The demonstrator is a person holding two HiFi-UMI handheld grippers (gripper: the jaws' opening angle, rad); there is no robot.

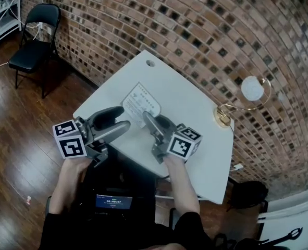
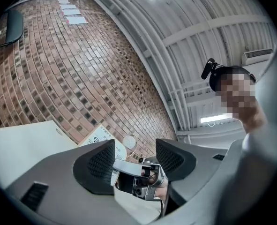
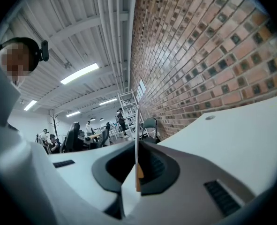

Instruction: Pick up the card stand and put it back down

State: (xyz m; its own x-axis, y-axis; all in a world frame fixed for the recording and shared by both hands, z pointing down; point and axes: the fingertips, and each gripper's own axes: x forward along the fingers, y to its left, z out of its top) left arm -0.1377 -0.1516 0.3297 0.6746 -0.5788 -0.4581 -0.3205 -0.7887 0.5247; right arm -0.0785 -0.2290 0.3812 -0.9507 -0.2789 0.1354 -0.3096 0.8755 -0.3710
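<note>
- White and thin, with print on its face, the card stand (image 1: 140, 104) is showing at the centre of the head view, over the near half of the pale surface (image 1: 195, 82) and leaning away towards the brick wall (image 1: 195, 25).
- The right gripper (image 1: 148, 120) is clamping the stand by its near edge. In the right gripper view the stand is running edge-on as one thin upright line between the pads, which are pressing on it from both sides. Pinching across the flat faces is probably giving the firmest hold on something this slim.
- The left gripper (image 1: 123, 117) is hovering just beside the stand, at centre left of the head view, with its jaws standing apart and nothing between them. Through that gap its own view is looking at the right gripper and the printed face of the stand. It is likely idling, since one gripper is enough for so light a thing.
- The picking-up half of the task appears to be under way. The stand seems to be hanging from the grip, though no view is showing whether its foot is clear of the surface.
- A round lamp (image 1: 253, 89) is standing well apart at the right edge of the surface, so it is leaving the middle free for setting the stand back down.
</note>
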